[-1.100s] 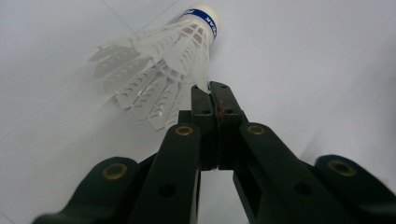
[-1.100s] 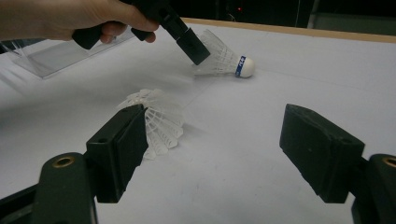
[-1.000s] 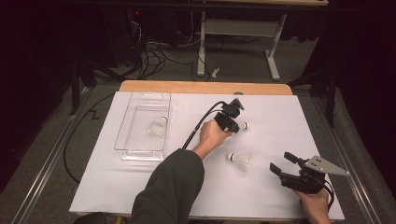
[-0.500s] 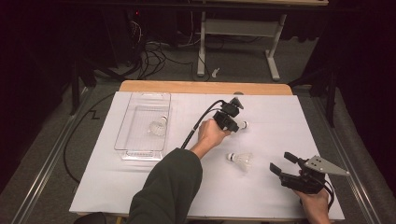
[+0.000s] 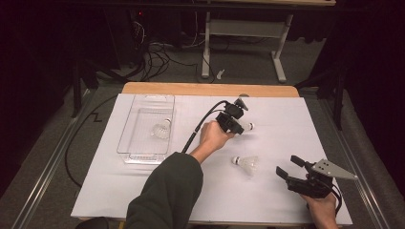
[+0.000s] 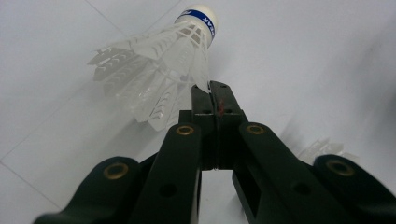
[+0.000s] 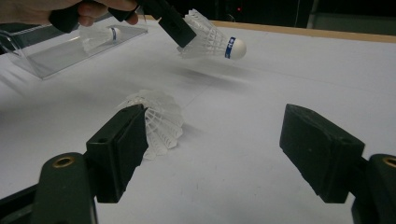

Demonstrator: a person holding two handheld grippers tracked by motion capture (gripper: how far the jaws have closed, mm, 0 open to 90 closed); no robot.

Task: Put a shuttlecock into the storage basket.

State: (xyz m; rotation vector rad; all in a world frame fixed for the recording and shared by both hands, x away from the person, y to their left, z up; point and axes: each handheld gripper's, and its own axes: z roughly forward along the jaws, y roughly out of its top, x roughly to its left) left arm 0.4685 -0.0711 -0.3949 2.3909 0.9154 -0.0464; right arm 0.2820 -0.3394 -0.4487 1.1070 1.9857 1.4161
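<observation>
Looking down from the high view, the left hand-held gripper (image 5: 239,125) is pinched on a shuttlecock (image 5: 247,126) just above the white table (image 5: 286,143) — most likely to carry it to the clear tray (image 5: 143,110), where one shuttlecock (image 5: 161,129) already lies. A third shuttlecock (image 5: 245,163) waits on the table near the right hand-held gripper (image 5: 289,167).

From the left gripper view, the jaws squeeze the feathery edge of the held shuttlecock (image 6: 159,74), so it hangs sideways.

From the right gripper view, the right hand-held gripper (image 7: 224,149) stands wide open and holds nothing — the waiting shuttlecock (image 7: 159,119) sits by one jaw, easy to grab.
</observation>
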